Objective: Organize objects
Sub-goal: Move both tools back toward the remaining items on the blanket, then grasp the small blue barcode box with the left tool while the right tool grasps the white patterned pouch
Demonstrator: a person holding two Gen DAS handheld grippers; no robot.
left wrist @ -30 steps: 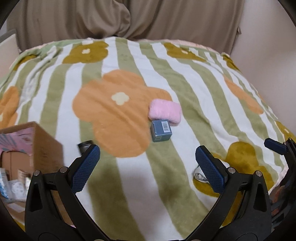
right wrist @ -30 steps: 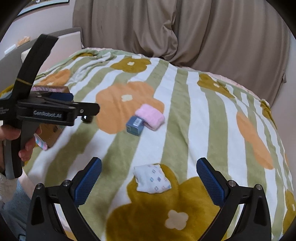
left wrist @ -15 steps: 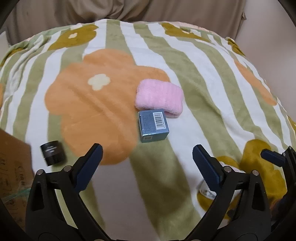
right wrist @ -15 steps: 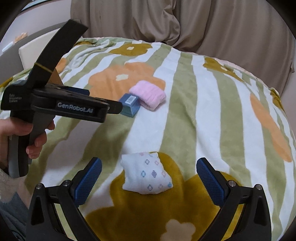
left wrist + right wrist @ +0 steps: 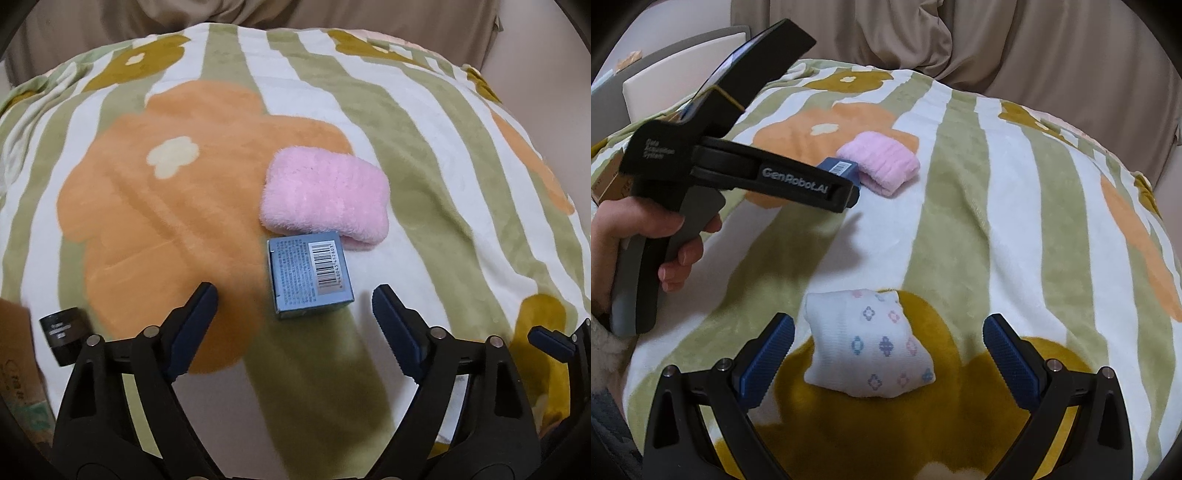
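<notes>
Sorting has barely begun: nothing is gripped. The left gripper (image 5: pixel 293 314), its jaws just narrowing and still apart, frames the blue box (image 5: pixel 310 275) ahead, which touches the pink towel (image 5: pixel 325 197) beyond; a black jar (image 5: pixel 66 334) sits left. The right gripper (image 5: pixel 886 343) gapes around the patterned white cloth (image 5: pixel 871 341). All lie on a flowered, striped blanket (image 5: pixel 424 129) before beige curtains (image 5: pixel 997 44).

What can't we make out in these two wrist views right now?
- Cardboard box: left wrist view, cut by the lower-left edge; contents hidden.
- Black cylinder: left wrist view, label too small to read.
- Blue box: right wrist view, mostly hidden behind the left gripper.
</notes>
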